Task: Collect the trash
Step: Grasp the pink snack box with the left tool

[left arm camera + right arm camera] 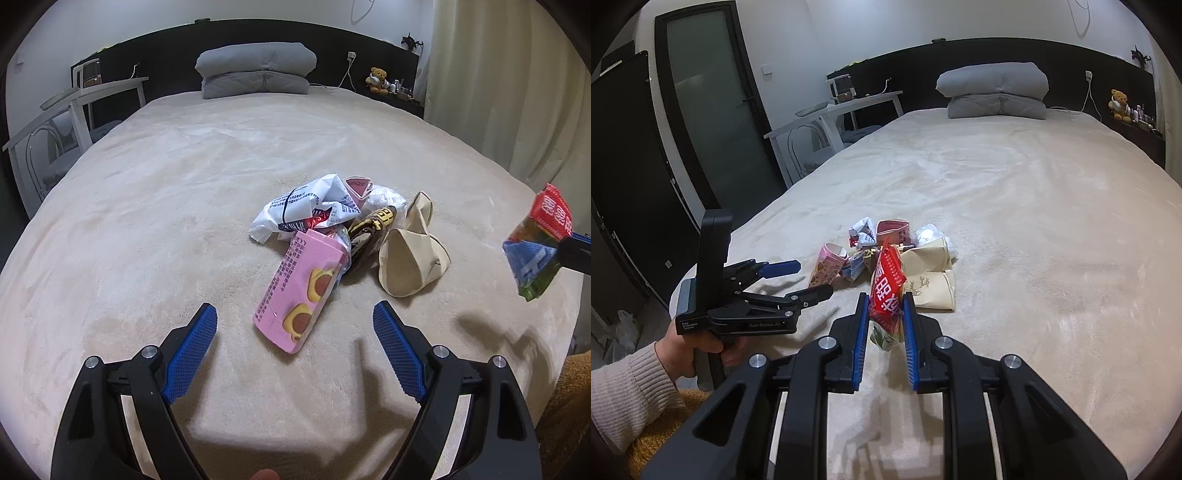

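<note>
A pile of trash lies on the beige bed (pixel 147 221): a pink snack box (pixel 299 291), a white crumpled wrapper (pixel 299 206), a dark brown wrapper (pixel 369 232) and a tan paper bag (pixel 410 254). My left gripper (pixel 295 325) is open and empty, just in front of the pink box. My right gripper (pixel 886 299) is shut on a red and green snack packet (pixel 886 284), held above the bed near the pile. The packet shows at the right edge of the left wrist view (pixel 543 240). The left gripper shows in the right wrist view (pixel 805 277).
Folded grey bedding (pixel 255 70) lies at the dark headboard. A white desk and chair (pixel 74 110) stand left of the bed. A teddy bear (pixel 376 79) sits on the right shelf. Curtains (pixel 498 74) hang at right. A dark door (pixel 713 103) stands at left.
</note>
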A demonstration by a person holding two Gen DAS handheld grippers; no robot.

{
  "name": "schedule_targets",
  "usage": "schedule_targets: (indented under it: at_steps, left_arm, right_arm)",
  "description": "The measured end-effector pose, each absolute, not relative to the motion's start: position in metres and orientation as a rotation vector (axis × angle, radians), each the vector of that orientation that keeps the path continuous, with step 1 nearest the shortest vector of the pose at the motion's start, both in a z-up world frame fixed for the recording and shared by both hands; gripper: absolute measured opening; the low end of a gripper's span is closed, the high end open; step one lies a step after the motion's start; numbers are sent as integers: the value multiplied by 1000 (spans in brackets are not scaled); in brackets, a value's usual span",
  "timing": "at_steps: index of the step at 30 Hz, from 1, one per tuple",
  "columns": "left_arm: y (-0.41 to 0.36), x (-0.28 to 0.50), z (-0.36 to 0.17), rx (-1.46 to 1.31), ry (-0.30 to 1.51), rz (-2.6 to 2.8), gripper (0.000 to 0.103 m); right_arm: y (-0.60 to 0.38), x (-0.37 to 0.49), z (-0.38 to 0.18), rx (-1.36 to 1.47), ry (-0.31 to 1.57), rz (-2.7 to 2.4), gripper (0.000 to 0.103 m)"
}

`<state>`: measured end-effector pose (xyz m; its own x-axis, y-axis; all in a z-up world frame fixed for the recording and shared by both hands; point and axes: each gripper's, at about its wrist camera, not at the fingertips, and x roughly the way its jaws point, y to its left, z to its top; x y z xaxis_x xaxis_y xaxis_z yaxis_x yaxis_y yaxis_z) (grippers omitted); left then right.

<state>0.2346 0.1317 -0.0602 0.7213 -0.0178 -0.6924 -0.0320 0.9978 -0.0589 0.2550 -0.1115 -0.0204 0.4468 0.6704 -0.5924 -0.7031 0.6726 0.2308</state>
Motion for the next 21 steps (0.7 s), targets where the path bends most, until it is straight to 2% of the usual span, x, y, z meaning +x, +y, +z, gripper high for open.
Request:
schedule_targets:
  at_steps: [3, 5, 7, 11, 21]
  left_arm:
    - [132, 240, -61, -64, 758, 12, 84]
    - [131, 243, -63, -56, 759, 12, 74]
    - [129, 247, -65, -48, 762, 11, 71]
    - [122, 253, -68, -19, 781, 20, 42]
    - [119, 245, -62, -31, 769, 47, 40]
  right_arm:
    - [-121, 255, -21, -58, 720, 834, 19]
    - [-126, 256, -23, -63, 725, 822, 19]
    - [-133, 257, -23, -68, 727, 808, 19]
    - [-142, 259, -24, -77, 725, 784, 19]
    - [-153, 261, -25, -74, 724, 758, 19]
